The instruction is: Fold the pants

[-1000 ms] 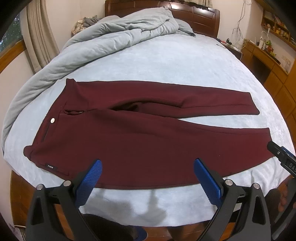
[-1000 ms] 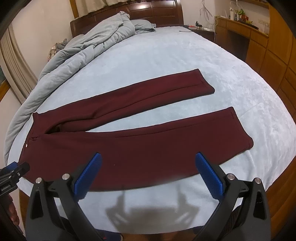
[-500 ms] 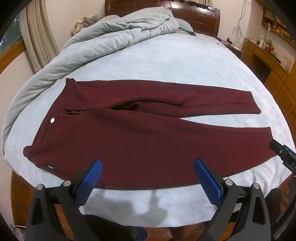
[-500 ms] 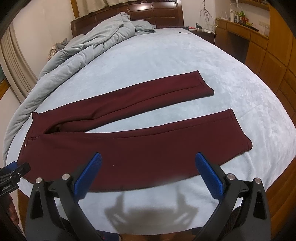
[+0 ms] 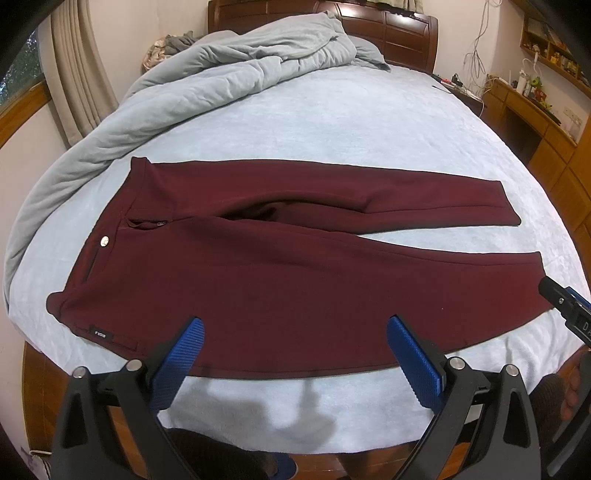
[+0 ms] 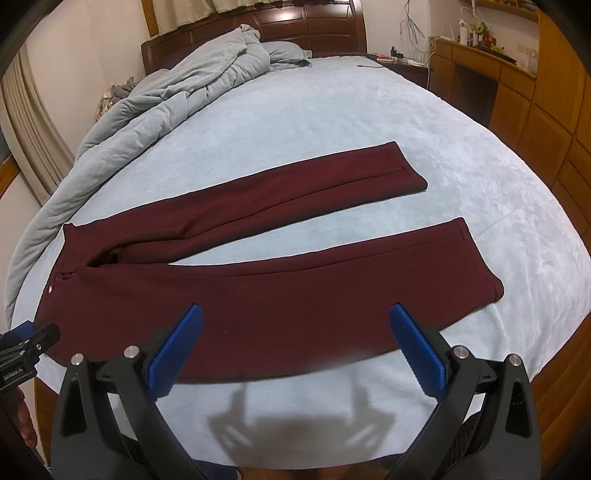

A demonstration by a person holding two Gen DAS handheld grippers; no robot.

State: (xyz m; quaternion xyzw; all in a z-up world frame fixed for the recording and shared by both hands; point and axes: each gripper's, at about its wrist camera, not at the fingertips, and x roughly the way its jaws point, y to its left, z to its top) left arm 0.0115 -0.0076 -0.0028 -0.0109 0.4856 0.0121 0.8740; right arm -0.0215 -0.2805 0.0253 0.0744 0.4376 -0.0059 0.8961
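at the far left a rumpled grey duvet (image 5: 207,85) is heaped along the left and far side of the bed (image 5: 369,122), reaching up to the dark wooden headboard (image 5: 399,26). no containers show in either view.

the maroon pants (image 5: 280,280) lie flat on the pale blue bed cover, near the near edge, waistband to the left and both legs running out to the right. the silver waist button (image 5: 105,241) sits at the left end. the legs part into a narrow v: the far leg (image 6: 295,192) angles away, the near leg (image 6: 332,280) lies closer to the bed's near edge, with a strip of bed cover between them.

the left claw (image 5: 295,354) hovers wide open over the near edge of the pants, around the hip and thigh, its blue pads apart and holding nothing. the right claw (image 6: 295,343) hovers further right, likewise spread wide and empty, above the near edge of the near leg; the hem lies to its right.

wooden cabinets (image 6: 546,122) stand along the right wall.
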